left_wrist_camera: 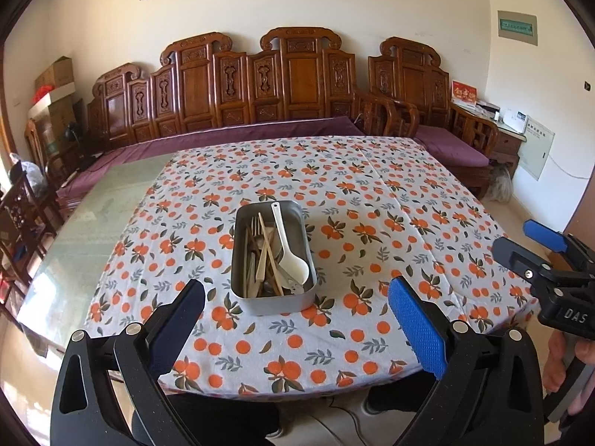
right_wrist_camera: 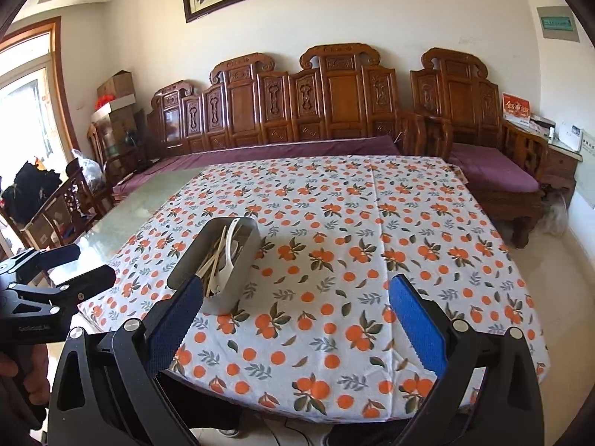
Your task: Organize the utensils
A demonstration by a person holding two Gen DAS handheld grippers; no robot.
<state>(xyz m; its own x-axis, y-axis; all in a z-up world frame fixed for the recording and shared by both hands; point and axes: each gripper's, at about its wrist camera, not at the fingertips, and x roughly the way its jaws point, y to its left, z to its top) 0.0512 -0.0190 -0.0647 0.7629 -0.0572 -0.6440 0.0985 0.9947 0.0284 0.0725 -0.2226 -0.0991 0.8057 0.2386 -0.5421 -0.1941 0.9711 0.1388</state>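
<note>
utensils all in the tin

standing on the orange-print tablecloth (left_wrist_camera: 372,186), the metal tin (left_wrist_camera: 273,299) holds a white spoon (left_wrist_camera: 292,256), fork (left_wrist_camera: 255,227) and chopsticks (left_wrist_camera: 268,256). the left gripper (left_wrist_camera: 297,319) and right gripper (right_wrist_camera: 293,319) both hang wide apart near the table edge, holding nothing.

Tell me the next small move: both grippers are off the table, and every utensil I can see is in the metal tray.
Probably none beyond holding back. The white spoon, chopsticks and fork lie in the metal tray, nothing loose shows on the tablecloth, and the left gripper and right gripper are open and empty. I'd call it done.
</note>
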